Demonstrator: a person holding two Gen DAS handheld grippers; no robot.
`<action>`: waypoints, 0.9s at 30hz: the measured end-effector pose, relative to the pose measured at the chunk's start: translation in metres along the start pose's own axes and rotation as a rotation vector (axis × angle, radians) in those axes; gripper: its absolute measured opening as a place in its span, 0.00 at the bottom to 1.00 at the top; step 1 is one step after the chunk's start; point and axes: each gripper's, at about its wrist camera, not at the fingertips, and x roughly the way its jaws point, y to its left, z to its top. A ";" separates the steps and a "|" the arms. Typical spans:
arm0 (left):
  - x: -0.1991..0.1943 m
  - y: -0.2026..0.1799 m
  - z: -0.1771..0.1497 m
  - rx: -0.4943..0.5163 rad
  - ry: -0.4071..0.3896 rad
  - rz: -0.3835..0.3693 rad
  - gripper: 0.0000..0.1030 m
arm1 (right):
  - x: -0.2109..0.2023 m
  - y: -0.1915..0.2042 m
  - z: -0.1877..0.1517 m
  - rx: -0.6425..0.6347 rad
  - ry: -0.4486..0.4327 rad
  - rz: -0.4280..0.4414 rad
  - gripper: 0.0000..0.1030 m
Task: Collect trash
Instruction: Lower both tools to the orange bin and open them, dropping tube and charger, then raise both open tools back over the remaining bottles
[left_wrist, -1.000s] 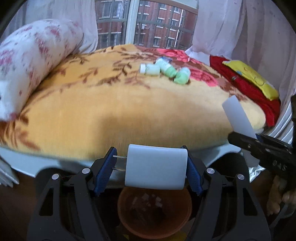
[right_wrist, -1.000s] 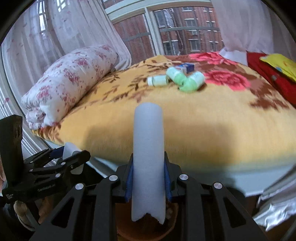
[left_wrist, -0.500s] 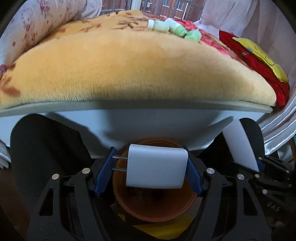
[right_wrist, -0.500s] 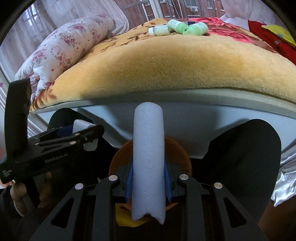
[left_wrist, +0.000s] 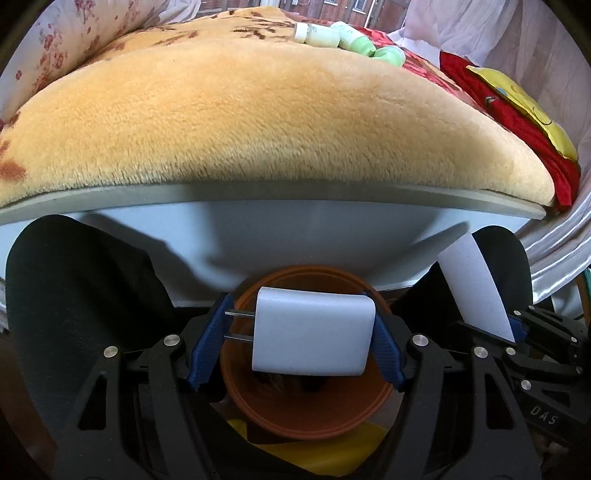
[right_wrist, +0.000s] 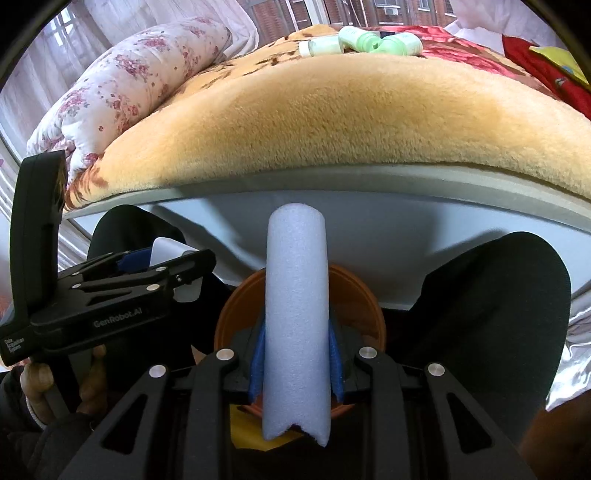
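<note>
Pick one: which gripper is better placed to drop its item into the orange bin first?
Left, marginally. The left gripper holds the white charger squarely over the orange bin. The right gripper holds a long foam tube reaching past the rim.

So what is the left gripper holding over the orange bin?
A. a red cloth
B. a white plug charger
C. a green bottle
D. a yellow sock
B: the left gripper has its jaws pressed on a white plug charger with two metal prongs, right above the orange bin; the green bottles lie far off on the blanket.
</note>
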 end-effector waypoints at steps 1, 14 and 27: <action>0.002 0.000 0.002 0.000 0.008 -0.005 0.66 | 0.001 -0.001 0.000 -0.001 0.006 -0.001 0.30; 0.011 0.017 -0.001 -0.078 0.047 -0.020 0.73 | -0.004 -0.013 -0.001 0.047 -0.020 -0.030 0.61; -0.027 0.011 0.011 -0.038 -0.091 -0.006 0.74 | -0.031 -0.014 0.012 0.040 -0.081 -0.022 0.69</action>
